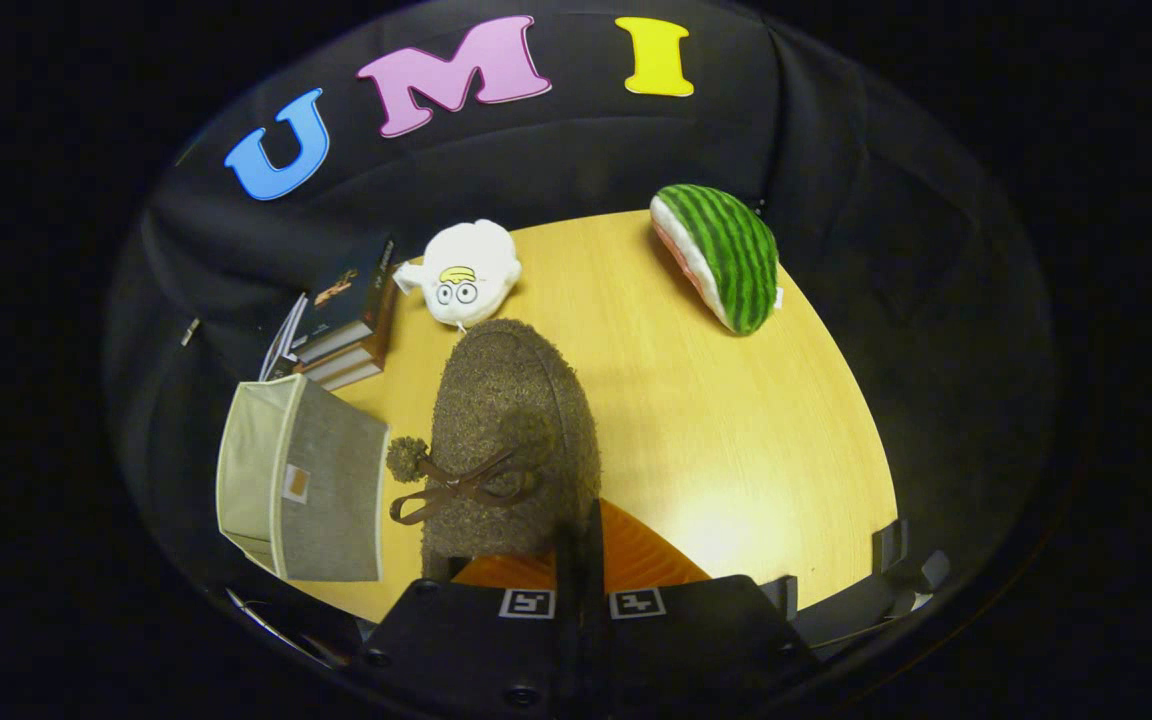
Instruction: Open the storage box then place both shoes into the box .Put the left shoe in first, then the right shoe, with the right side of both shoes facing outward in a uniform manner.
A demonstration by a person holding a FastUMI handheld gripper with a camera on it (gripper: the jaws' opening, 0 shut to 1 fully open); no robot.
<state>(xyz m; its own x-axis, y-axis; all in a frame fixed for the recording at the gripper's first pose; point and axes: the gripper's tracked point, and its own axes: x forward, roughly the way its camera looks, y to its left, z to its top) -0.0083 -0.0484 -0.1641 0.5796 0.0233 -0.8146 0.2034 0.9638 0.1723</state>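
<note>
A fuzzy brown shoe (pixel 511 430) with a brown bow and a pompom hangs toe-forward just ahead of my fingers, above the wooden table (pixel 736 440). My gripper (pixel 581 540) is shut on the shoe's rear edge, where its orange lining (pixel 636 565) shows beside the fingers. The grey fabric storage box (pixel 301 490) stands to the left of the shoe at the table's left edge, its lid side facing the shoe. I cannot tell whether the box is open.
A stack of books (pixel 346 320) lies beyond the box. A white plush toy (pixel 466 272) sits just past the shoe's toe. A watermelon-slice plush (pixel 721 255) rests at the far right of the table.
</note>
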